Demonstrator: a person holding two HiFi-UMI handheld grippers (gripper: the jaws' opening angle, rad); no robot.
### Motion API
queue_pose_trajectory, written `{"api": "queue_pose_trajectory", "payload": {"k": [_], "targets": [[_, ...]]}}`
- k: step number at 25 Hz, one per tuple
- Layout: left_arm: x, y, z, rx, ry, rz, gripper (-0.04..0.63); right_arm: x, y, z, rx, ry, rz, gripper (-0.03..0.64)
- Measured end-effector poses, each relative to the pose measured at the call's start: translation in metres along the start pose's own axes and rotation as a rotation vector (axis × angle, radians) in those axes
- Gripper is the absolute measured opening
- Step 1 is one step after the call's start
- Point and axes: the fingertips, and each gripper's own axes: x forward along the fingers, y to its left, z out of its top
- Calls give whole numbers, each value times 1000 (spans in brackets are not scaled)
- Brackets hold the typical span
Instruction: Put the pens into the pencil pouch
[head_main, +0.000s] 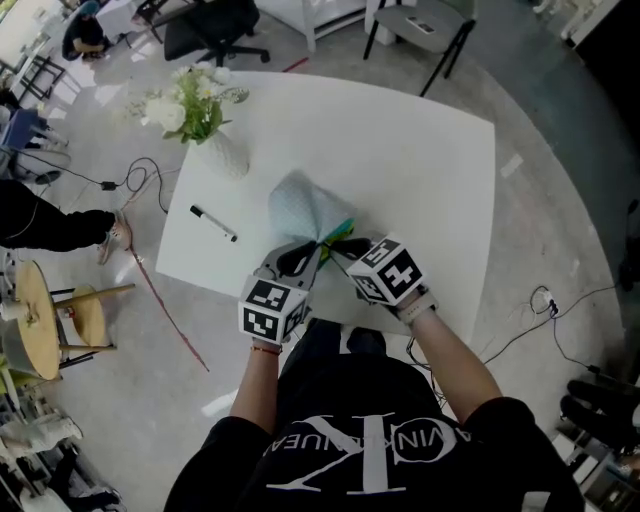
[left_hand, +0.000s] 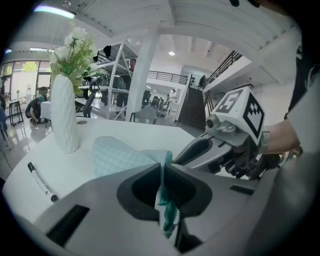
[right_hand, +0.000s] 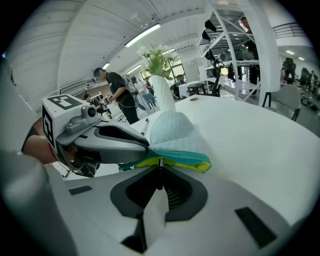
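Note:
A pale blue checked pencil pouch (head_main: 304, 208) lies mid-table, its teal and yellow near end lifted between both grippers. My left gripper (head_main: 312, 250) is shut on the pouch's teal edge (left_hand: 165, 200), with the fabric pinched between its pads. My right gripper (head_main: 340, 248) is shut on a small dark zipper pull (right_hand: 160, 163) at the yellow-lined mouth (right_hand: 180, 161). The two grippers' tips nearly touch. One black-and-white pen (head_main: 213, 223) lies on the table left of the pouch, also in the left gripper view (left_hand: 41, 182).
A white vase of flowers (head_main: 222, 152) stands at the table's far left, behind the pen. The white table's (head_main: 430, 190) front edge runs just under my hands. Chairs (head_main: 425, 25) stand beyond the table, and cables and a wooden stool (head_main: 40, 320) are on the floor at the left.

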Motion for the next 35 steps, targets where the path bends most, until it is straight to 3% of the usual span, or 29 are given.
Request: {"api": "queue_pose_trajectory", "payload": {"k": [16,24,35], "targets": [[-2,-11,6,-40,-38,-59,26,9,-9,-4,12,-9,-44,63],[-2,-5,0,-60,-29,-31,25,4,-2,-8,21,-38,24,149],[-3,-1,-9,-74,-31,7,25,-29,8,11,5,-124,91,153]]}}
